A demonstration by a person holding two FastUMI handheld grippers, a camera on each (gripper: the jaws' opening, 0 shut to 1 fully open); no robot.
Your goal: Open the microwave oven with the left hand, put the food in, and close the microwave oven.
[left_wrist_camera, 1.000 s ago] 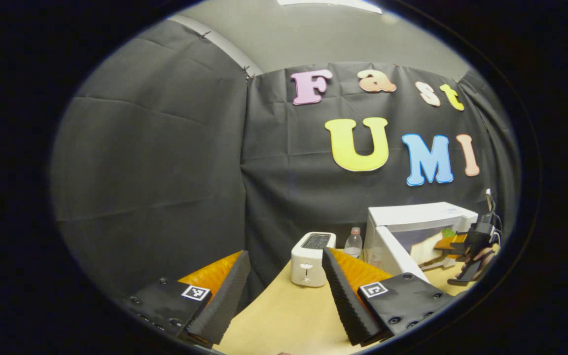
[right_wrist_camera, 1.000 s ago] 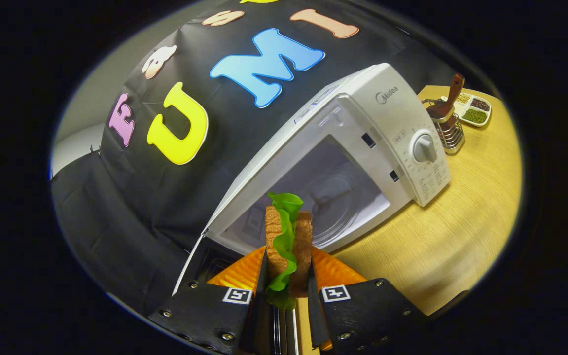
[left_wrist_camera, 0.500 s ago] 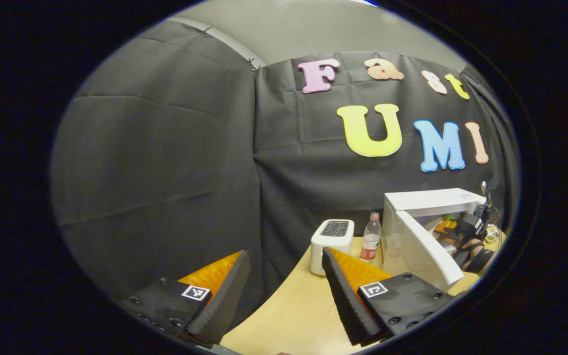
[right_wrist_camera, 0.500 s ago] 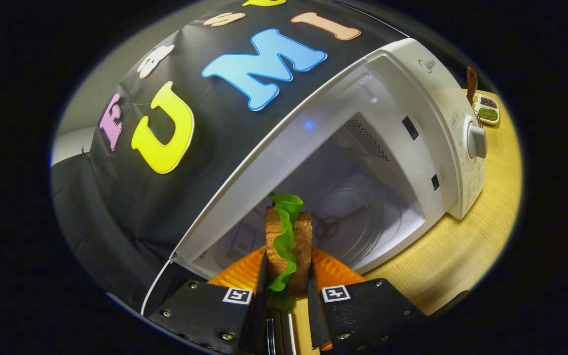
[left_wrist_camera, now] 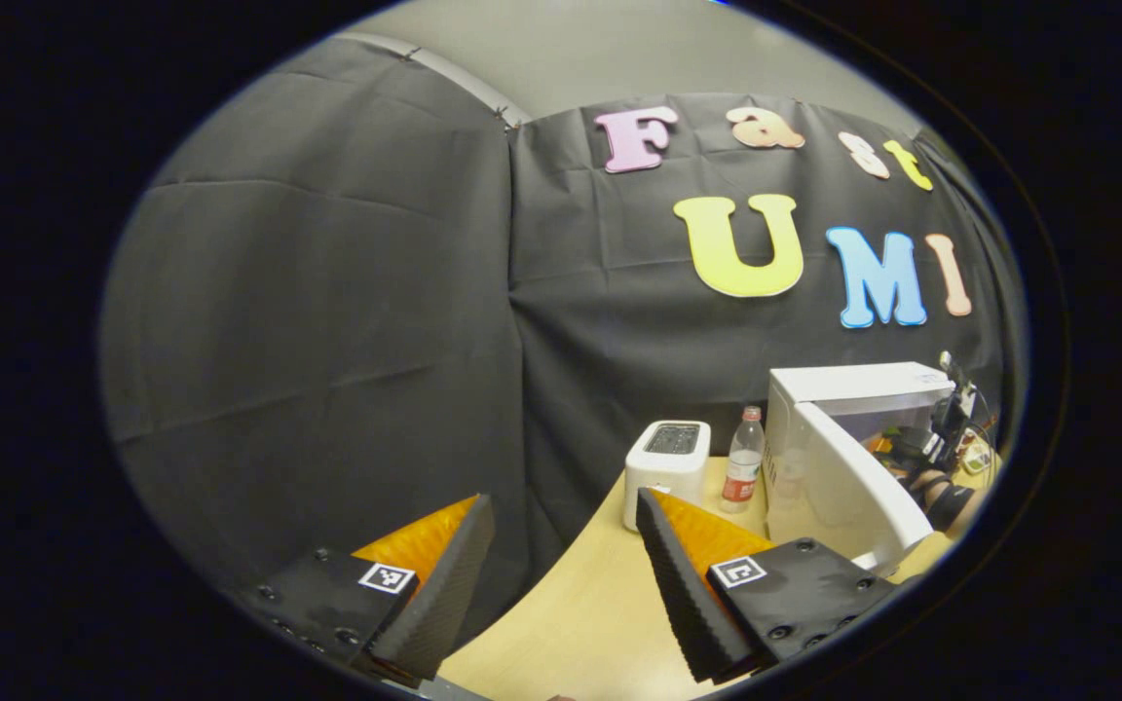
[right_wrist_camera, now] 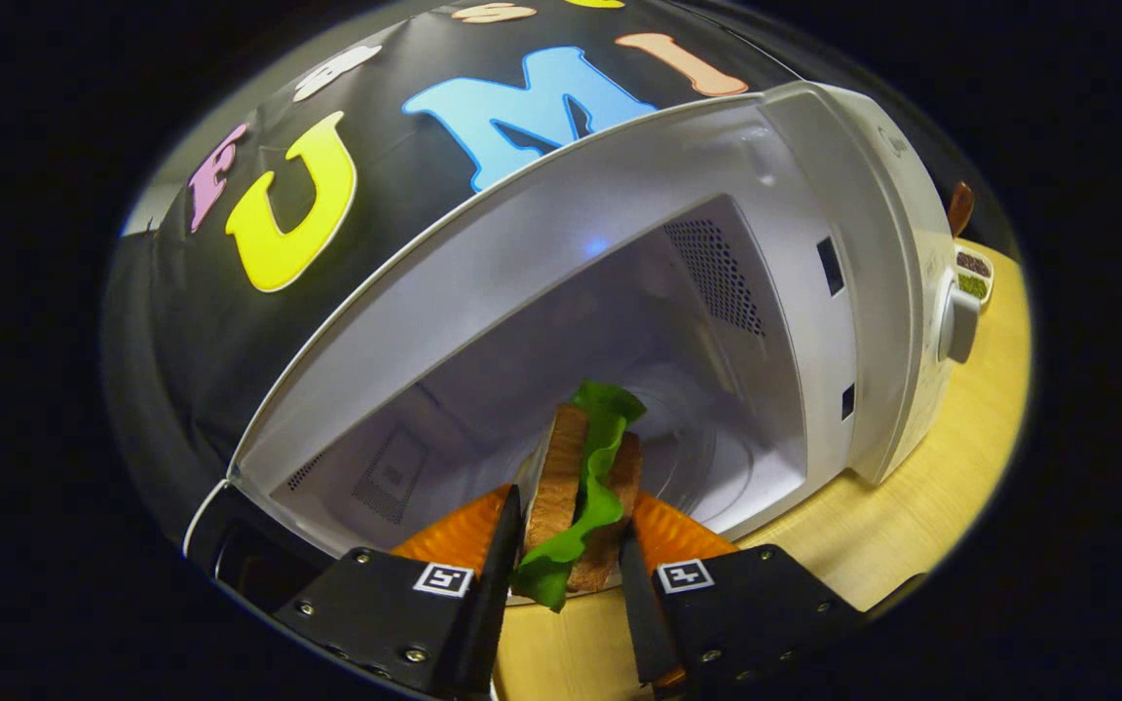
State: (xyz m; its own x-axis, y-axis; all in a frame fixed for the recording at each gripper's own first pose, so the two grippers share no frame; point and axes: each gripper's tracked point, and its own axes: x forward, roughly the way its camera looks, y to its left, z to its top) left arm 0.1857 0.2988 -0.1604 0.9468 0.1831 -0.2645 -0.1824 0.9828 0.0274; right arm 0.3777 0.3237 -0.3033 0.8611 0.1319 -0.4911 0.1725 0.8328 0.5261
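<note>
Carrying the sandwich (right_wrist_camera: pixel 585 487) into the open microwave (right_wrist_camera: pixel 619 292), right tool (right_wrist_camera: pixel 561 574) pinching it upright between both fingers, bread now at the cavity mouth where a second ago it hung well short. Standing spread and empty, left tool (left_wrist_camera: pixel 556 574), back over the worktop (left_wrist_camera: pixel 571 623), door (left_wrist_camera: pixel 853 477) swung wide, toaster (left_wrist_camera: pixel 668 458) and bottle (left_wrist_camera: pixel 742 460) beside. Next, likely: lowering onto the turntable, releasing, then shutting the door

hidden: sandwich (right_wrist_camera: pixel 585 487) base behind gripper fingers | cut off: spice tray (right_wrist_camera: pixel 972 274) | hidden: microwave (left_wrist_camera: pixel 858 385) cavity, behind door
</note>
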